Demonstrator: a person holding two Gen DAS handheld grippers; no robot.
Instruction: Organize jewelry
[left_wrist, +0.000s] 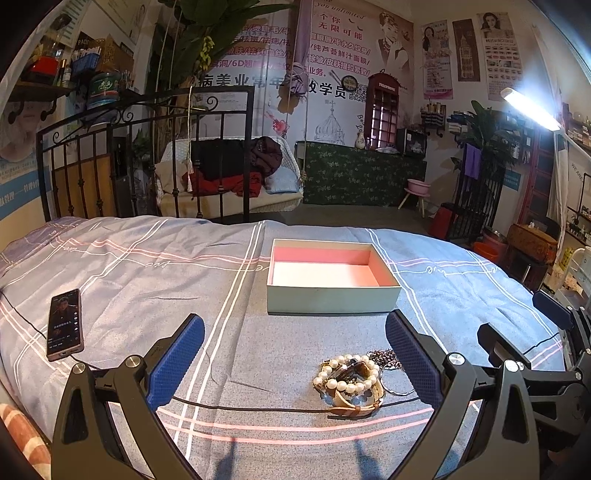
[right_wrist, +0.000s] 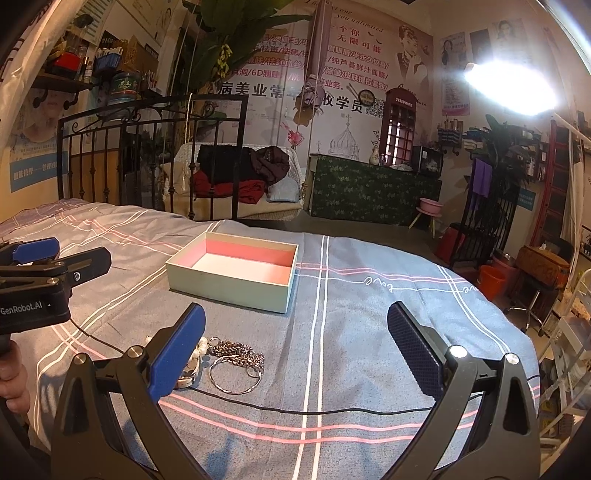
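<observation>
Two grippers, left (left_wrist: 294, 356) and right (right_wrist: 296, 350), both spread wide, grasping nothing | phone (left_wrist: 64, 325) near bed's (left_wrist: 147, 266) left edge, cable (left_wrist: 258, 409) across front | jewelry (left_wrist: 351, 376) by left gripper's right finger, before box (left_wrist: 332, 275), mid-bed

Right jaws' blue pad (right_wrist: 177, 354) hides the pearl bracelet (right_wrist: 201, 349).

both wrist views look low and forward across the bed (left_wrist: 129, 266), sharing the box (left_wrist: 332, 295) and jewelry pile (left_wrist: 351, 376).
</observation>
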